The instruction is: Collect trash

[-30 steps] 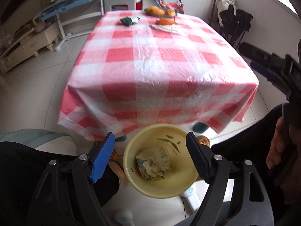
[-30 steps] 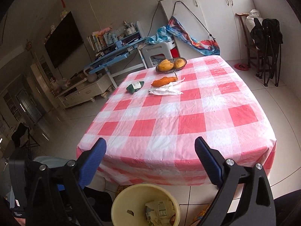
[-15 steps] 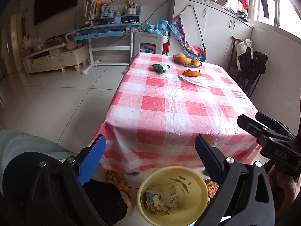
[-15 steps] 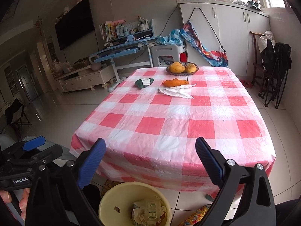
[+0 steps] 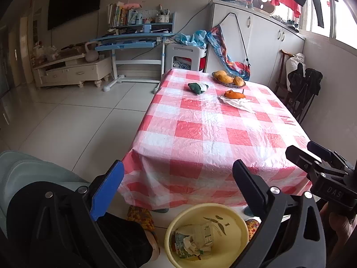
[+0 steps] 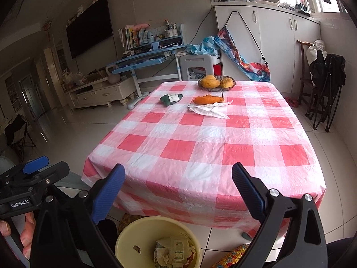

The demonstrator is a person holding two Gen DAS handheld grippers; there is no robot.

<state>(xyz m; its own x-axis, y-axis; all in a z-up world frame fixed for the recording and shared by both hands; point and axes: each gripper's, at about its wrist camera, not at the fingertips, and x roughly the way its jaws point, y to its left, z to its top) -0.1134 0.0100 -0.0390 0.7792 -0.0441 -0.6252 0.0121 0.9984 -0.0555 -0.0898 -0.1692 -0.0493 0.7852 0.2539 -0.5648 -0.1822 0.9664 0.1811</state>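
A yellow bin [image 5: 225, 221] [image 6: 136, 241] stands on the floor below the table's near edge, with crumpled cartons and paper [image 5: 194, 241] [image 6: 174, 252] inside. On the red-checked table [image 5: 212, 134] [image 6: 200, 138] lie a crumpled white wrapper [image 5: 237, 103] [image 6: 209, 110], an orange peel-like piece [image 5: 233, 94] [image 6: 207, 99] and a dark green packet [image 5: 197, 87] [image 6: 171, 98]. My left gripper [image 5: 178, 178] is open and empty above the bin. My right gripper [image 6: 178, 178] is open and empty, also near the table's front edge.
A basket of mangoes [image 5: 227, 79] [image 6: 216, 82] sits at the table's far end. A blue desk [image 6: 147, 60], a white stool [image 6: 196, 65], a TV cabinet [image 5: 71, 71] and folded black chairs [image 6: 325, 89] stand around. My knees and slippers are by the bin.
Both grippers have lifted and tilted up from the bin toward the table. The left view has swung left, so more floor and room show. Both stay open.
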